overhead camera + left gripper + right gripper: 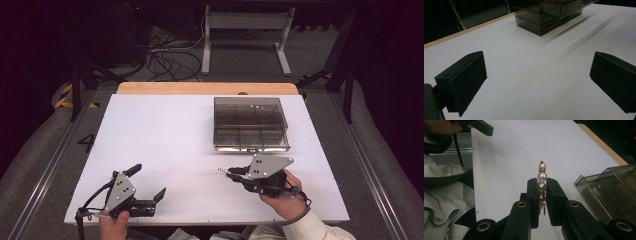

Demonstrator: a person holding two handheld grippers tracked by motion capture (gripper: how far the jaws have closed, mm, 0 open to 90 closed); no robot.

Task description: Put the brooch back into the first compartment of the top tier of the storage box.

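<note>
**The little pearl pin could slip and get lost**

The table (pixel 165 150) is big, white and flat. Its top is bare apart from one box and the two tongs. If the tiny thing falls here, it may roll or bounce off the edge.

The box (pixel 251 124) is clear and smoky, with a lid and small rooms inside. It sits on the far right part of the table. The lid looks shut, but I can't be sure. If it is shut, something has to lift it first, and a bump could push the whole box away.

The left tongs (pixel 148 185) rest low near the front left edge of the table. Their jaws are wide apart and hold nothing. They are well away from the box, so they can't help fast.

The right tongs (pixel 541 195) are squeezed on the pearl pin (pixel 541 182). They hold it just above the table, near the front of the box. The pin is a short row of pearls with gold bits. Only the lower part is pinched, and the top pokes out. Pearls are round and smooth, so it may twist or slide out. Too hard a squeeze could make it pop free.
</note>
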